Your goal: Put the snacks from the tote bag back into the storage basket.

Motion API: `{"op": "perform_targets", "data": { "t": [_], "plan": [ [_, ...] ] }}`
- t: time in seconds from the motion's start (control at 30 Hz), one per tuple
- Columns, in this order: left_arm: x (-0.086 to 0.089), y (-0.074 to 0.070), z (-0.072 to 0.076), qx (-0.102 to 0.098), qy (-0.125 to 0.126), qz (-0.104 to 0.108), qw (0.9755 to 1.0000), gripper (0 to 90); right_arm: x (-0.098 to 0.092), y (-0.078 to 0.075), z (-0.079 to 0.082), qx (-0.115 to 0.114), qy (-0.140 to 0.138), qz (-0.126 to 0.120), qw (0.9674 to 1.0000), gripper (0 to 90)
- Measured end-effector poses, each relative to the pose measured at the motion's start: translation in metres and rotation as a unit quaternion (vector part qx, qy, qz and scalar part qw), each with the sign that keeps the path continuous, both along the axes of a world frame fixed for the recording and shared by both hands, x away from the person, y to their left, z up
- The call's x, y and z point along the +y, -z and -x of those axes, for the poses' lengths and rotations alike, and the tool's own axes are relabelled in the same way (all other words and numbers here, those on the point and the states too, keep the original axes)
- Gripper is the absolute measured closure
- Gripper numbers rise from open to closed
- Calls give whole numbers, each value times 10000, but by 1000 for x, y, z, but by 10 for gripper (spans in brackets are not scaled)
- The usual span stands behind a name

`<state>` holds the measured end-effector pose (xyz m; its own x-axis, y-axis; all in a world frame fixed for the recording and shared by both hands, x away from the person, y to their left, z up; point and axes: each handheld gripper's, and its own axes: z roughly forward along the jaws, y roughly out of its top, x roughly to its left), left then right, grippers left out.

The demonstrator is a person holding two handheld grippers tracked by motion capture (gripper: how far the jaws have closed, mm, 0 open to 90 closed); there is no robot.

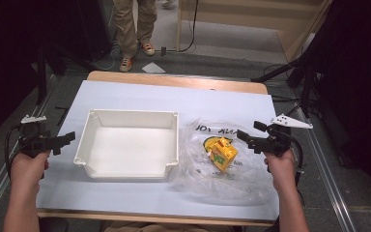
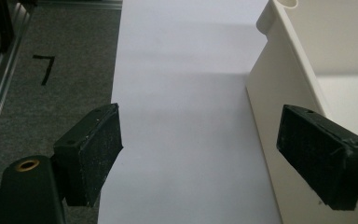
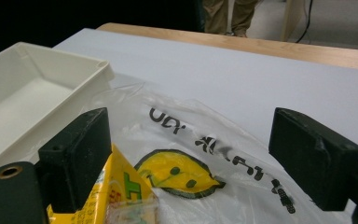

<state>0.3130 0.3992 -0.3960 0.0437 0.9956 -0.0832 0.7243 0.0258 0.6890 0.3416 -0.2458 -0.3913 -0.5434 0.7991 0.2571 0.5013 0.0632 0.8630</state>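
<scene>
A person stands at a counter (image 1: 125, 94) covered with a white sheet, holding a hand-held gripper in each hand. The left hand-held gripper (image 1: 64, 140) hovers beside the left wall of an empty white plastic bin (image 1: 92, 126) in the middle of the counter; its jaws stand wide apart with nothing between them. The right hand-held gripper (image 1: 247, 137) hovers at the right edge of a crumpled clear plastic bag (image 1: 212, 181), its jaws also spread wide and gripping nothing. In the right gripper view a yellow carton (image 3: 103, 196) sits low between those jaws, not touched by them. The carton (image 1: 223, 153) rests in the middle of the bag, just right of the bin, though whether it lies inside or on top of the plastic is hard to tell. Judging from this layout, the work appears barely begun: the bin holds nothing, the carton is ungrasped, and picking it up and moving it across, likely into the bin, remains to be done
</scene>
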Motion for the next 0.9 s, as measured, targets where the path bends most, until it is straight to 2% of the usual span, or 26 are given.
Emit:
{"op": "perform_targets", "data": {
  "t": [0.07, 0.13, 0.2, 0.33, 0.47, 0.6, 0.73, 0.83, 0.9],
  "plan": [
    [0, 0, -1, 8, -2, 4, 10000, 147, 1, -2, 2, -47, -31, -21, 10000, 137],
    [1, 1, -1, 9, -6, 4, 10000, 147, 0, -3, 3, -55, -84, -237, 9997, 140],
    [1, 1, -1, 15, 3, 16, 10000, 147, -1, -3, 3, 54, -248, -435, 9987, 141],
    [2, 3, -3, 34, -3, 33, 10000, 148, 1, -4, 4, 35, -13, -135, 9999, 159],
    [2, 5, -4, 60, -18, 89, 9999, 148, 4, -5, 5, -26, -47, -127, 9999, 159],
    [2, 6, -6, 109, 28, 311, 9995, 149, 4, -8, 8, -21, 3, -21, 10000, 134],
    [1, 5, -6, 102, 48, 289, 9995, 149, 4, -8, 10, -41, -132, 61, 9999, 138],
    [-2, 7, -8, 175, 110, 279, 9994, 149, 4, -6, 10, 18, -255, 119, 9996, 222],
    [-2, 7, -8, 197, 129, 264, 9994, 149, 5, -6, 10, 27, -303, 170, 9994, 229]
  ]
}}
